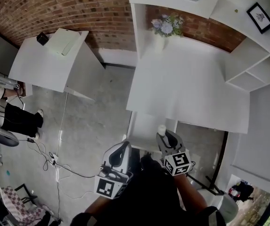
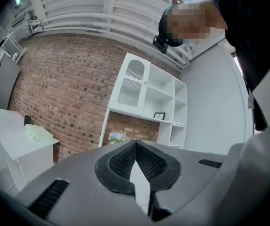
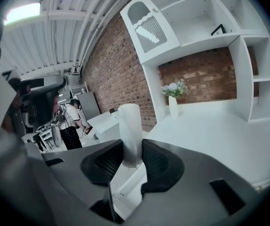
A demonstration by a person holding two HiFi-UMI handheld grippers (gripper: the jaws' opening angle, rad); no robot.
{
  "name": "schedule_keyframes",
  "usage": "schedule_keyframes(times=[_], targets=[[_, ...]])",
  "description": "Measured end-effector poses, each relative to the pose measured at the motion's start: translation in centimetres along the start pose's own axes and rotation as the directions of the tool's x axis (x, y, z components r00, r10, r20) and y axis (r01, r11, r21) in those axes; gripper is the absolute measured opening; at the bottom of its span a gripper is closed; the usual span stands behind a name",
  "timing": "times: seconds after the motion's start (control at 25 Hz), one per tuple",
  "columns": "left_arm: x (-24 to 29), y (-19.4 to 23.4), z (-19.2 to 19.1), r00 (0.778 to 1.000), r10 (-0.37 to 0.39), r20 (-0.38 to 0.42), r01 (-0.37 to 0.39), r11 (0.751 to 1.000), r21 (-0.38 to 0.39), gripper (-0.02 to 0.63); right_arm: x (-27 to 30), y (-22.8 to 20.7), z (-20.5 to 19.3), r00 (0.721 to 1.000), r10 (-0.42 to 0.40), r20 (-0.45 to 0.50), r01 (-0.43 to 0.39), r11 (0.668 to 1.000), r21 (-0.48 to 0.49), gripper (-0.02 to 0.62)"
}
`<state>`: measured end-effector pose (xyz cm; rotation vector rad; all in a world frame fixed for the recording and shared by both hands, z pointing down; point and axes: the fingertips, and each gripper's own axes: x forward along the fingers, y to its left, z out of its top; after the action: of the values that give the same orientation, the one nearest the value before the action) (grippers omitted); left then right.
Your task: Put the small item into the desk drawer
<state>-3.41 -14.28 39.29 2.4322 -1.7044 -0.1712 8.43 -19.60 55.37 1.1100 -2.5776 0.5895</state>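
A small white cylinder (image 1: 161, 129) (image 3: 130, 124) stands upright between the pads of my right gripper (image 1: 163, 135) (image 3: 133, 146), which is shut on its lower end. The gripper hangs just in front of the white desk (image 1: 196, 88), over a white drawer part (image 1: 145, 128) under the desk's front left edge; I cannot tell whether the drawer is open. My left gripper (image 1: 124, 147) (image 2: 135, 144) is lower left of it, beside the drawer part, with its pad tips together and nothing held.
A vase of flowers (image 1: 165, 27) stands at the desk's back, with white shelves (image 1: 262, 65) and a framed picture (image 1: 260, 17) to the right. A second white table (image 1: 50, 62) is at the far left. Cables (image 1: 45, 157), a person (image 1: 12, 117) and a chequered chair (image 1: 19, 206) are on the floor at the left.
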Motion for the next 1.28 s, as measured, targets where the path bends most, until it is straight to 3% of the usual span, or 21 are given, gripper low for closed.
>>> schedule_keyframes(times=[0.28, 0.48, 0.96, 1.28], targets=[[1.9, 2.3, -0.8, 1.0, -0.017, -0.026, 0.016, 0.999, -0.033, 0.018, 5.0, -1.6, -4.9, 0.991, -0.017, -0.135, 0.018, 1.0, 0.006, 0.14], [3.7, 4.2, -1.0, 0.998, -0.016, -0.055, 0.012, 0.998, -0.069, 0.018, 8.4, -3.1, -9.2, 0.969, -0.026, -0.245, 0.032, 0.999, 0.022, 0.14], [6.2, 7.9, -3.1, 0.995, -0.029, -0.096, 0.019, 0.994, -0.104, 0.018, 13.5, -6.0, -18.5, 0.895, -0.038, -0.445, 0.1, 0.988, 0.117, 0.14], [7.9, 9.2, -5.0, 0.992, -0.037, -0.124, 0.023, 0.994, -0.11, 0.018, 15.9, -9.1, -25.5, 0.824, -0.053, -0.564, 0.148, 0.981, 0.126, 0.14]])
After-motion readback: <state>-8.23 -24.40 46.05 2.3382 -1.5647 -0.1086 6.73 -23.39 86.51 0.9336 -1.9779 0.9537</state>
